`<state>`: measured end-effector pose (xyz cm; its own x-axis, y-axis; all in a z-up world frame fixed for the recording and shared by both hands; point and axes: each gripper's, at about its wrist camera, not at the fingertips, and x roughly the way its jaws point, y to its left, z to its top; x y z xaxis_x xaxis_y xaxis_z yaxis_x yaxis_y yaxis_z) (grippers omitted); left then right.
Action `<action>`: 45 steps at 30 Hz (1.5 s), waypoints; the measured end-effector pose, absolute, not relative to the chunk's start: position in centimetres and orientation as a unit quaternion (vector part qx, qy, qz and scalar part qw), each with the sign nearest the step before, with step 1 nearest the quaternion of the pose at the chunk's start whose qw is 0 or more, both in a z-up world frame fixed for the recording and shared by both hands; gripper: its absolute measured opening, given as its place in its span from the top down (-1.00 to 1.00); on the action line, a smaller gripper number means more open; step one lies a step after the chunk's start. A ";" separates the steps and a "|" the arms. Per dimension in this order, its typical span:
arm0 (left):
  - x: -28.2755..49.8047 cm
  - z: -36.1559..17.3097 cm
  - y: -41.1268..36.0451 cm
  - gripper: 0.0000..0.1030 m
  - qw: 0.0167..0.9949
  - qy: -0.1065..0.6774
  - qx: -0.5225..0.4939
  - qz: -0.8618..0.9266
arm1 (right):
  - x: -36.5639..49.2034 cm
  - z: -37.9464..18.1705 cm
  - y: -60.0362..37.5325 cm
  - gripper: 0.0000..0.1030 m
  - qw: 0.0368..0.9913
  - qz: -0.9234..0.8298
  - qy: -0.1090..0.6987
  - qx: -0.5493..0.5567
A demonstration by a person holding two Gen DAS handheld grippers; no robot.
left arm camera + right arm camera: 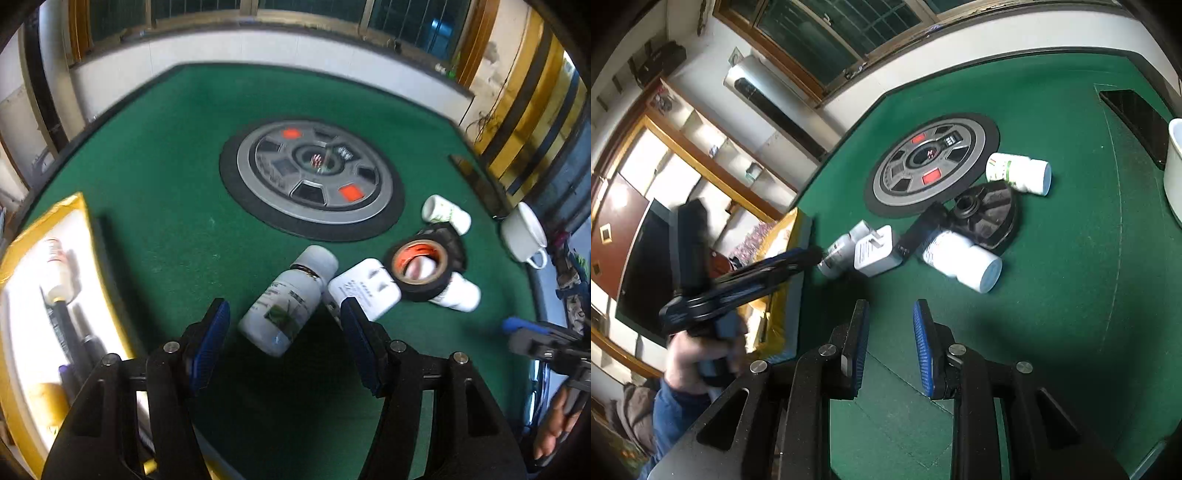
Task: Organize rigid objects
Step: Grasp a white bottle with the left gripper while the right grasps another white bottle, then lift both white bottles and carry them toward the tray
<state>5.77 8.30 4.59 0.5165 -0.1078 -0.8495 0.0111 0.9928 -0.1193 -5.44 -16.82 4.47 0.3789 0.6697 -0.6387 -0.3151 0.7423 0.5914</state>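
Note:
A white bottle with a green label [284, 302] lies on its side on the green table. My left gripper [286, 310] hovers over it, open, its blue pads on either side of the bottle's lower end and not touching it. Right of the bottle lies a white plug adapter [364, 291], then a black tape roll with an orange core [421, 262] leaning on a second white bottle [461, 295]. A third white bottle [445, 214] lies further back. My right gripper [891, 308] hangs over bare felt, its jaws slightly apart with nothing between them.
A yellow-rimmed tray [74, 206] at the left holds pens and a small bottle. A round grey hub [314, 170] sits mid-table. A white cup [522, 232] and a dark slab [1137, 118] stand at the right. A black ribbed disc [990, 214] lies behind the tape.

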 end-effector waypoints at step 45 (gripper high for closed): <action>-2.0 1.8 2.6 0.39 0.873 0.487 -0.011 -0.027 | -5.0 2.3 -13.7 0.42 0.836 0.259 0.484 0.017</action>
<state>-2.04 2.59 1.81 0.5241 -0.0580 -0.8497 0.0358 0.9983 -0.0461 -5.03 -13.67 2.31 0.3973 0.4490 -0.8003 -0.4166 0.8653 0.2787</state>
